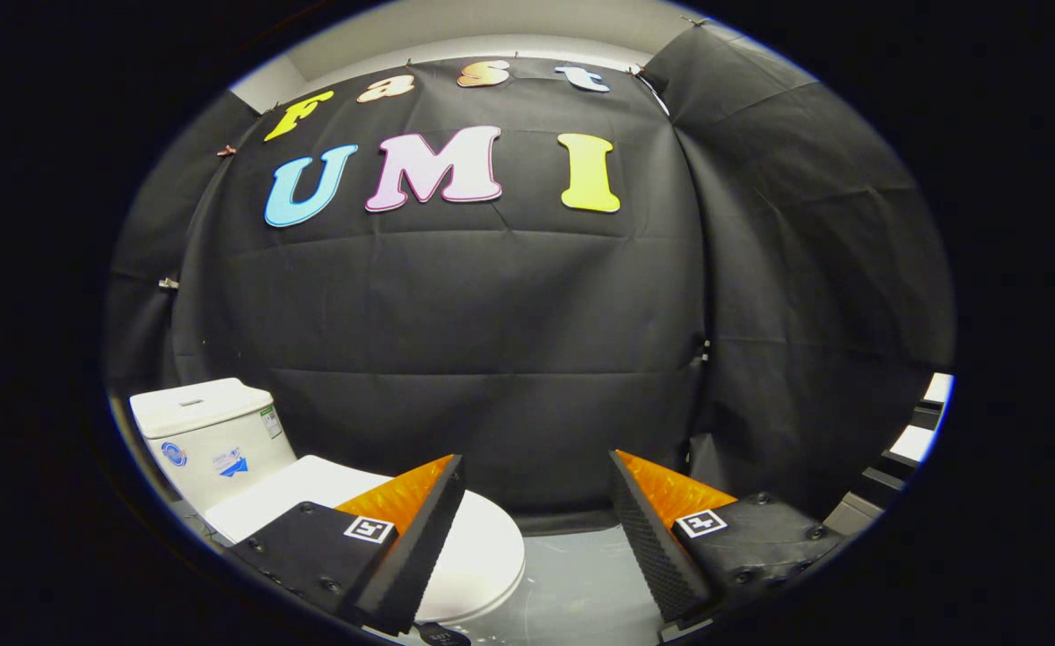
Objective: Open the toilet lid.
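A white toilet stands low on the left, its tank [209,431] against the booth's cloth wall. Its lid [483,547] lies flat and closed on the bowl, and the left finger hides part of it. My gripper [536,471] is open, with a wide gap and nothing between the fingers. The left finger [420,529] hangs over the lid's front half; I cannot tell whether it touches. The right finger [649,538] stands over the floor to the right of the toilet.
Black cloth walls close the booth behind and to the right. A pale grey floor [581,583] runs between the toilet and the right wall. At the far right stands a dark stepped fixture with white surfaces [913,444].
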`<state>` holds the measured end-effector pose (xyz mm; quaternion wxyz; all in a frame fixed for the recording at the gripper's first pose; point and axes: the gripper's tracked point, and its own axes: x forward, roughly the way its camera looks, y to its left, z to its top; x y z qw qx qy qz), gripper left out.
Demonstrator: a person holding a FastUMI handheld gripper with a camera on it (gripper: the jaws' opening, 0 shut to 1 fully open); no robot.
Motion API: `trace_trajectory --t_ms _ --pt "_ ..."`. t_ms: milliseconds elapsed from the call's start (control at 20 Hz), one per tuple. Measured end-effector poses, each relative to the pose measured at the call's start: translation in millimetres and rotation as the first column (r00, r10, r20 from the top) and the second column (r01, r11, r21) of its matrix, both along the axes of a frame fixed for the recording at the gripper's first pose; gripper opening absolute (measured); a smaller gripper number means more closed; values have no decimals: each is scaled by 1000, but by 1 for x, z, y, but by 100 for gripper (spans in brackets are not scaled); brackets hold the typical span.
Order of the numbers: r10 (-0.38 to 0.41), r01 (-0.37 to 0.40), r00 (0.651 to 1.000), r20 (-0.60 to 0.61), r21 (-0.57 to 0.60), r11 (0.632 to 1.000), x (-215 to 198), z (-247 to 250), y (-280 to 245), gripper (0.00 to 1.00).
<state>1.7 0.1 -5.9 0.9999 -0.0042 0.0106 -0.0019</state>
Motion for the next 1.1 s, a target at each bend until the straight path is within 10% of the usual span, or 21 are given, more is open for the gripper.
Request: trace_trajectory --t_ms 1100 --pt "35 -36 999 30 47 998 2 37 12 98"
